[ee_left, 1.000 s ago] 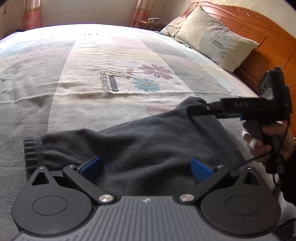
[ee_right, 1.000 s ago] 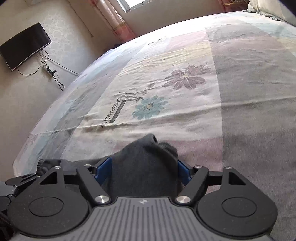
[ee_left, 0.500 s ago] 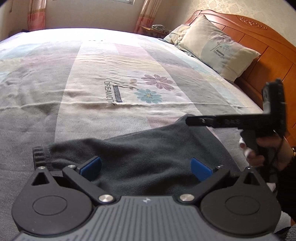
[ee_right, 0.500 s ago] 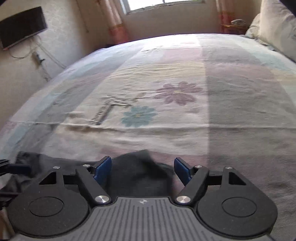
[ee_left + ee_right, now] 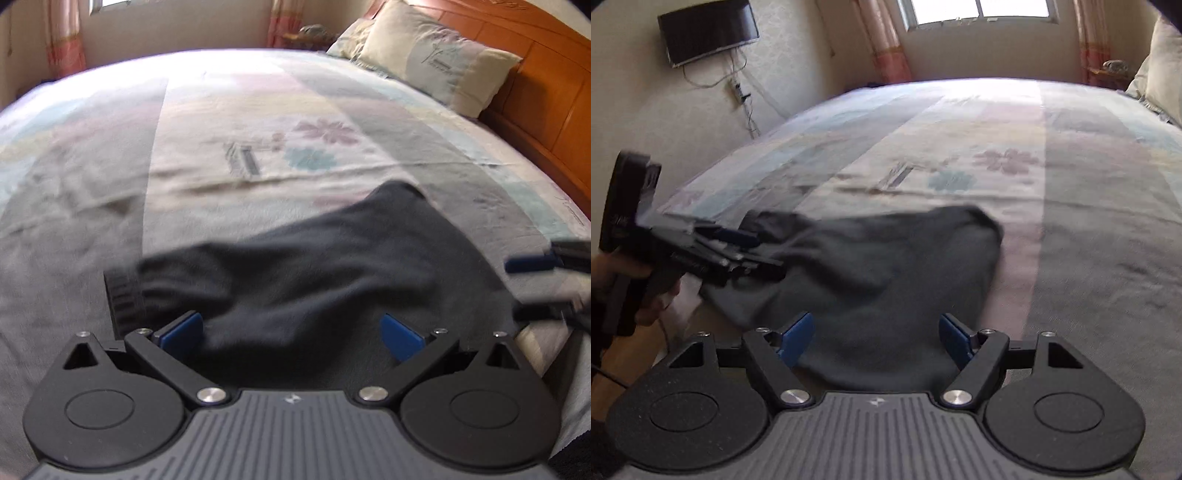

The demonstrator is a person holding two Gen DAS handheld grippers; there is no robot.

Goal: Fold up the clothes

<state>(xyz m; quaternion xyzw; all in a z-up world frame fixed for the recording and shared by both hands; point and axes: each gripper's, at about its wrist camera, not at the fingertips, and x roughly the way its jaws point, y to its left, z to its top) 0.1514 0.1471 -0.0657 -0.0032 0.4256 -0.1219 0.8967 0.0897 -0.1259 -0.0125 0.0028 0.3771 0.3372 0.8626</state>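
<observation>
A dark grey garment (image 5: 314, 266) lies folded on the bed, its ribbed cuff (image 5: 122, 295) at the left end. My left gripper (image 5: 291, 332) hovers over its near edge, jaws wide open with the cloth lying under them and the pads not pressing. In the right wrist view the same garment (image 5: 886, 266) spreads out ahead of my right gripper (image 5: 875, 339), which is open with nothing pinched. A hand holds the left gripper (image 5: 764, 253) over the cuff end. The right gripper (image 5: 524, 288) shows blurred at the right edge.
The patchwork floral bedspread (image 5: 258, 155) stretches beyond the garment. Pillows (image 5: 436, 62) lean on the wooden headboard (image 5: 546, 74) at the far right. A wall-mounted TV (image 5: 709, 31) and a window (image 5: 979, 11) lie past the bed.
My right gripper has drawn back from the garment's far corner, and that corner now lies flat on the bed. The left gripper stayed over the near edge, tipping slightly.
</observation>
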